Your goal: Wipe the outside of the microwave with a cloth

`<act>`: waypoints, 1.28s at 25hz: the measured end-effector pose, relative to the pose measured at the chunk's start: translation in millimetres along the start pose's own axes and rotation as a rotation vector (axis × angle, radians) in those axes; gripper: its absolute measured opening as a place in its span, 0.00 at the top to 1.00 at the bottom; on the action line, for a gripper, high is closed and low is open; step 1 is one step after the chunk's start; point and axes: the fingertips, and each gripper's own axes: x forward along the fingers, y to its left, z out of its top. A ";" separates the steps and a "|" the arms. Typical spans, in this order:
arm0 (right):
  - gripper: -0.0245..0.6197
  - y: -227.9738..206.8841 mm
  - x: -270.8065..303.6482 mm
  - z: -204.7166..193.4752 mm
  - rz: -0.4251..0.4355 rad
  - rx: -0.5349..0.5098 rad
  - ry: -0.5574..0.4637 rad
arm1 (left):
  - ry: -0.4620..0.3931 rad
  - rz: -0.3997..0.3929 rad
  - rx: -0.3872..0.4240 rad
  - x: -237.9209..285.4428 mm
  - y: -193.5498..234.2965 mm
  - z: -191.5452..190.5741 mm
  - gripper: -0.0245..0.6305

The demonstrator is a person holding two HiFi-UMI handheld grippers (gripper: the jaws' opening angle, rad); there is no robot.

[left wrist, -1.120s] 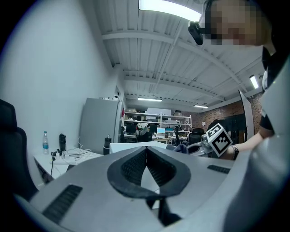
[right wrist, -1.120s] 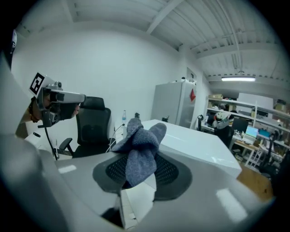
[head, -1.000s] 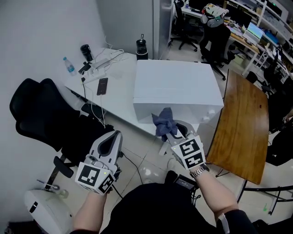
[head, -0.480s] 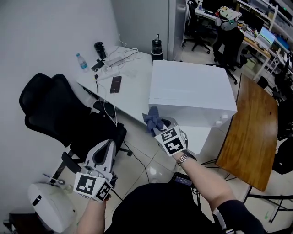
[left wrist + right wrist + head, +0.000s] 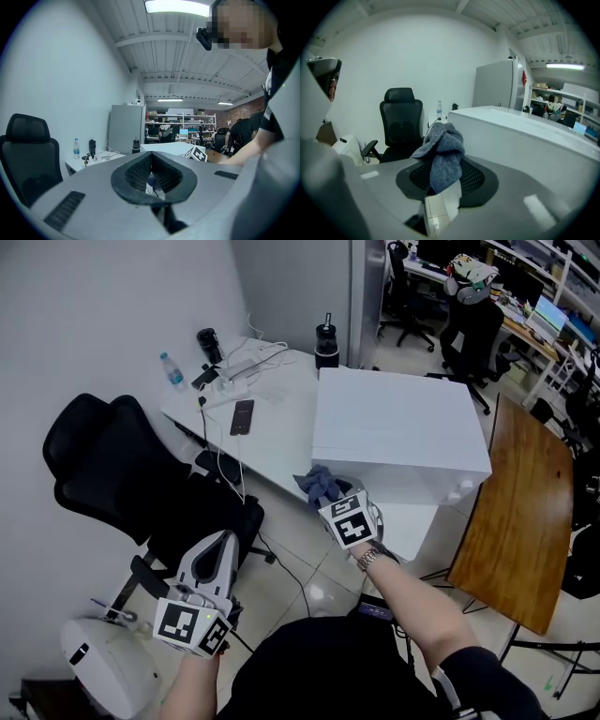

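The white microwave [image 5: 398, 432] stands on a white table [image 5: 272, 442], seen from above in the head view. My right gripper [image 5: 330, 495] is shut on a bunched blue-grey cloth [image 5: 318, 485] at the microwave's near left corner, low on its front face. In the right gripper view the cloth [image 5: 441, 152] hangs over the jaws, with the microwave's white wall [image 5: 520, 136] just to its right. My left gripper [image 5: 225, 542] is shut with nothing in it, and hangs well short of the table, above the floor. The left gripper view shows the microwave [image 5: 169, 148] far ahead.
A black office chair [image 5: 122, 474] stands left of the table. On the table lie a phone [image 5: 242, 415], a water bottle [image 5: 172, 370], a power strip with cables and a black flask [image 5: 326, 338]. A wooden table [image 5: 516, 521] is at the right, and a white round device [image 5: 108, 667] at lower left.
My right gripper has carried the cloth leftward along the microwave's front to its near left corner. My left gripper has drifted a little.
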 end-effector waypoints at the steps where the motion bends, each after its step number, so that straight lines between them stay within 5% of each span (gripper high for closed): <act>1: 0.77 -2.4 -0.5 -0.4 -0.008 0.000 0.000 | -0.001 -0.004 0.000 0.9 -0.3 0.3 0.96; 21: 0.77 -77.0 -60.2 -35.8 -0.168 0.072 0.027 | -0.022 -0.108 -0.002 23.6 -35.9 7.2 0.96; 32: 0.77 -143.3 -113.8 -72.4 -0.267 0.142 0.038 | -0.015 -0.187 0.009 56.2 -90.9 11.7 0.96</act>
